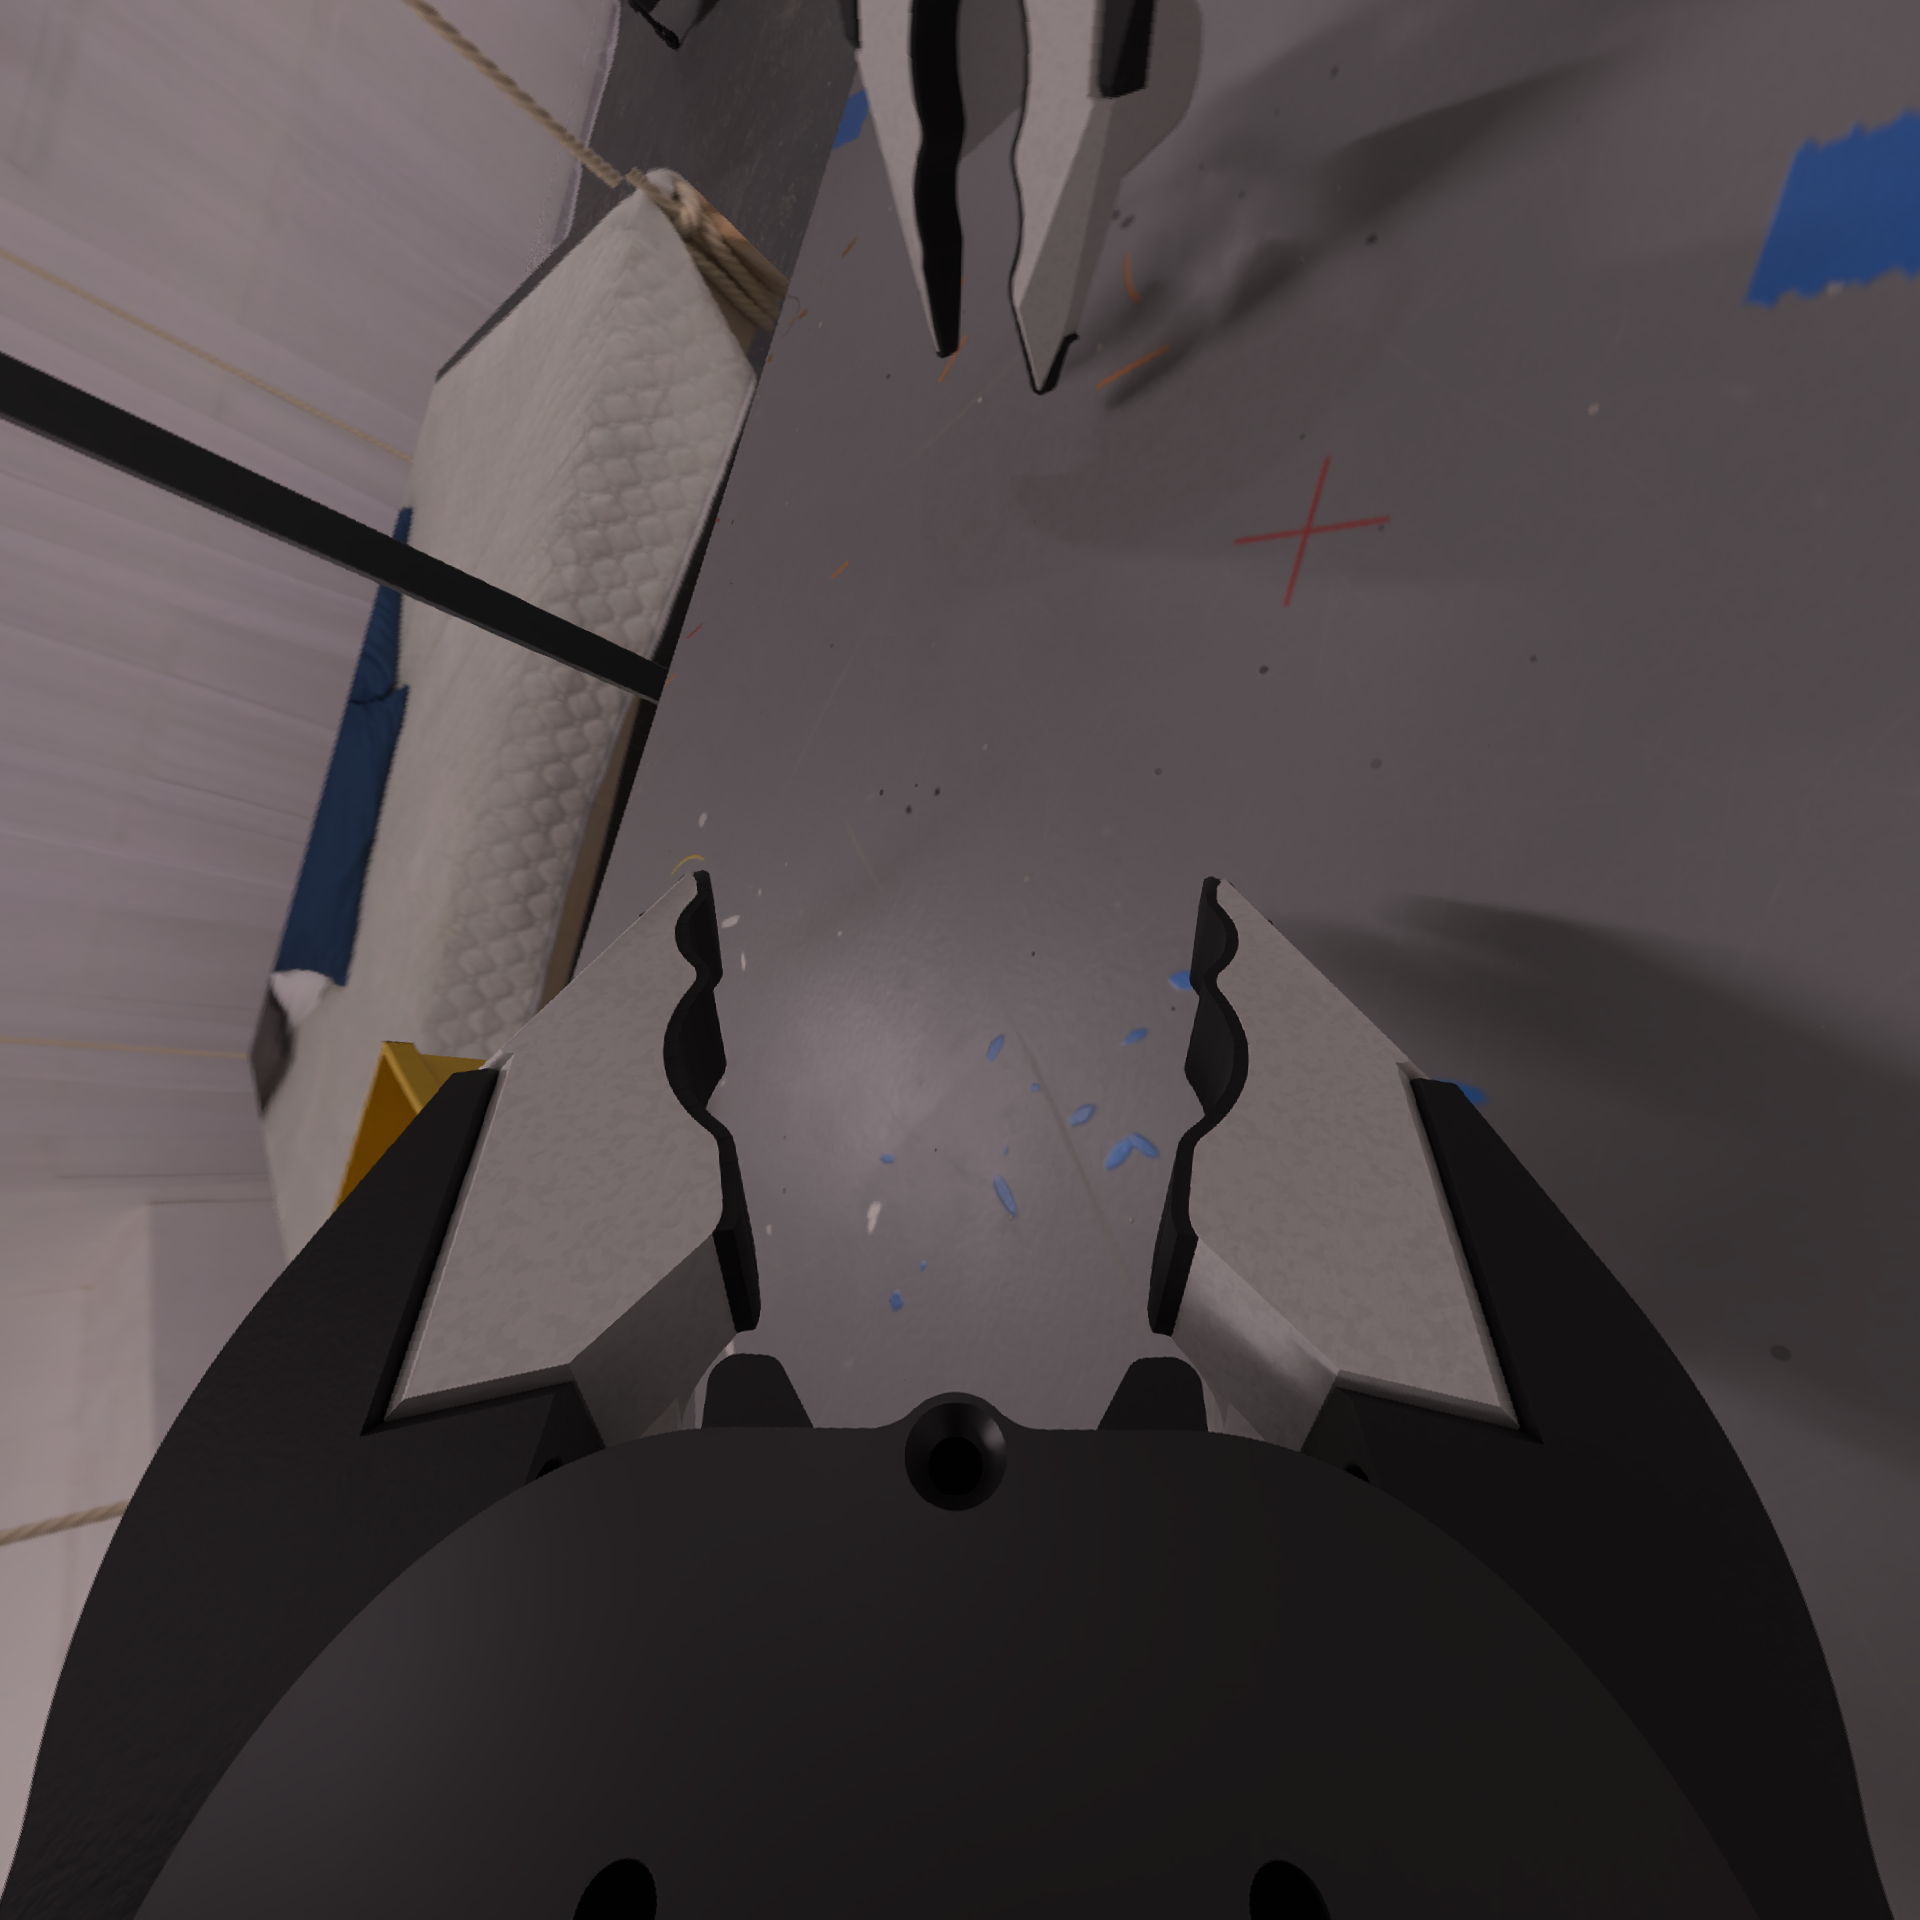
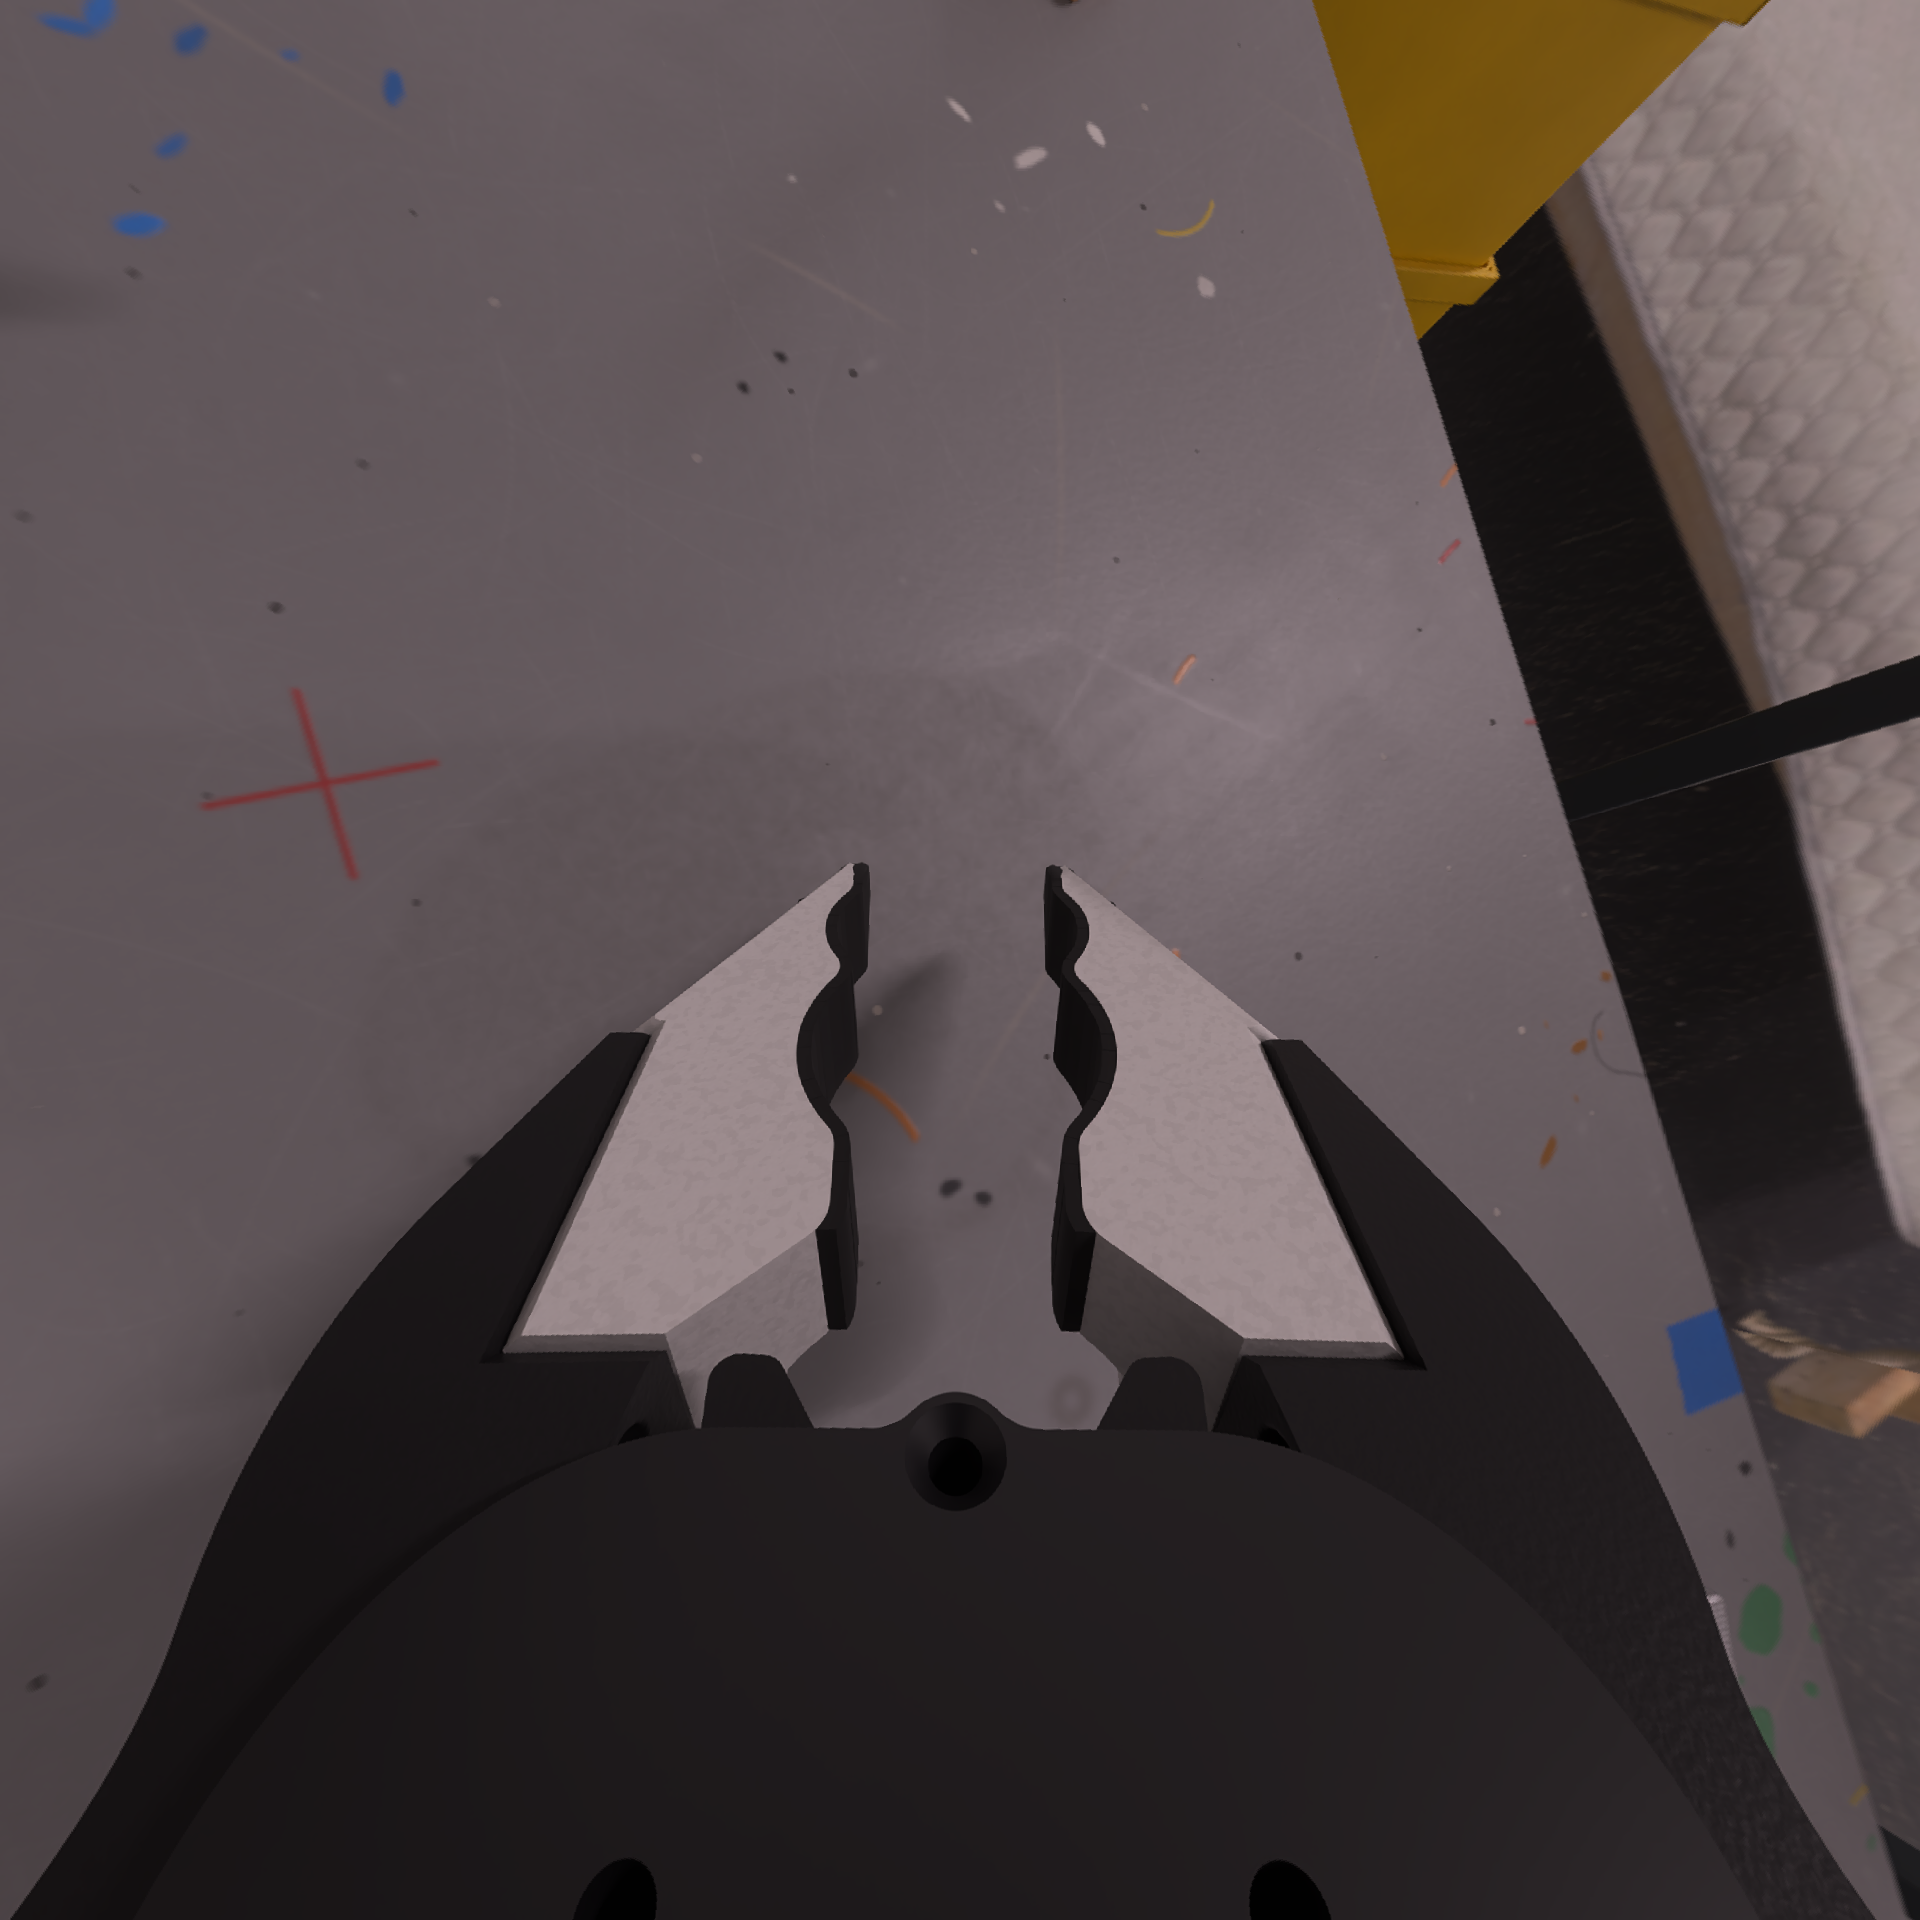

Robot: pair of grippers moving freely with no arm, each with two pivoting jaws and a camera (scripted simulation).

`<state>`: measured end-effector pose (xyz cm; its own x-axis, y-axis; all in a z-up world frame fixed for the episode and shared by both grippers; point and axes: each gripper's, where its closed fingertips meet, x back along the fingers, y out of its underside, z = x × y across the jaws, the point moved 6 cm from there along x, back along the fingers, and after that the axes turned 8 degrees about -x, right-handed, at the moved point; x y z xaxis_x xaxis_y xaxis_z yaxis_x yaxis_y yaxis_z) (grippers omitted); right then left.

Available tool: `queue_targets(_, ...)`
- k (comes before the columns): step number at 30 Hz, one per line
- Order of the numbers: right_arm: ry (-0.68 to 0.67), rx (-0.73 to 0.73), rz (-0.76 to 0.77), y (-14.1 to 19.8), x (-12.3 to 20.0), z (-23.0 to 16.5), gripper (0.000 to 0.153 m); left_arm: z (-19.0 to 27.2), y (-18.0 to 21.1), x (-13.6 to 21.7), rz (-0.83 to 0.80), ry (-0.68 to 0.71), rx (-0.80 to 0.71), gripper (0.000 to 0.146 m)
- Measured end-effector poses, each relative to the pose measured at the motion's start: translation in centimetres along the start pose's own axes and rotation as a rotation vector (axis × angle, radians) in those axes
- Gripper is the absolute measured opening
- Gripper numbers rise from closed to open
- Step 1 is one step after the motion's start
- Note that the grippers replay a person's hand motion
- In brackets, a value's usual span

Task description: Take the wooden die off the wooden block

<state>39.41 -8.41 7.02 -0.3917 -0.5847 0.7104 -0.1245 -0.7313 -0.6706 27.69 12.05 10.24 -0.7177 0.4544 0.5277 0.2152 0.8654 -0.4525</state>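
Hovering over grey tabletop (image 1: 1039, 675): left gripper (image 1: 956, 883), spread wide, empty; right gripper (image 2: 956, 868), narrower gap, empty; red cross (image 2: 322, 781) to its left.

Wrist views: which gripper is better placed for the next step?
Left gripper, tentatively: its jaws stand wider apart than the right gripper. Neither view shows die or block, only grey table.

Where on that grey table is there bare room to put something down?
Nearly everywhere. The grey table lies bare between the red cross and the yellow box, with only paint flecks. The stretch between the left gripper and right gripper is free too. The die and block are out of view.
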Motion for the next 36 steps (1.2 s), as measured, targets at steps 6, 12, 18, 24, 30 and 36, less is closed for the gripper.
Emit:
queue_targets(6,-0.044,-0.075,-0.041,0.8,1.8,-0.3,0.047,-1.8,-0.1,0.0,0.023,0.018,0.101,0.099)
queue_targets(12,-0.017,-0.148,-0.064,2.2,4.3,-0.4,0.048,-4.2,-0.9,-0.8,0.098,0.086,0.238,0.101)
queue_targets(18,0.032,-0.195,-0.02,2.5,7.2,-1.7,0.048,-5.9,0.0,-3.5,0.104,0.241,0.411,0.088)
queue_targets(24,0.059,-0.231,0.059,2.5,9.3,-3.5,0.044,-5.6,0.0,-4.3,0.122,0.281,0.367,0.068)
queue_targets(30,0.039,-0.225,0.156,1.8,10.1,-5.5,0.047,-5.8,0.4,-3.6,0.102,0.307,0.288,0.068)
queue_targets(36,0.046,-0.213,0.177,1.4,9.4,-7.3,0.051,-7.0,1.6,-2.0,0.101,0.281,0.284,0.079)
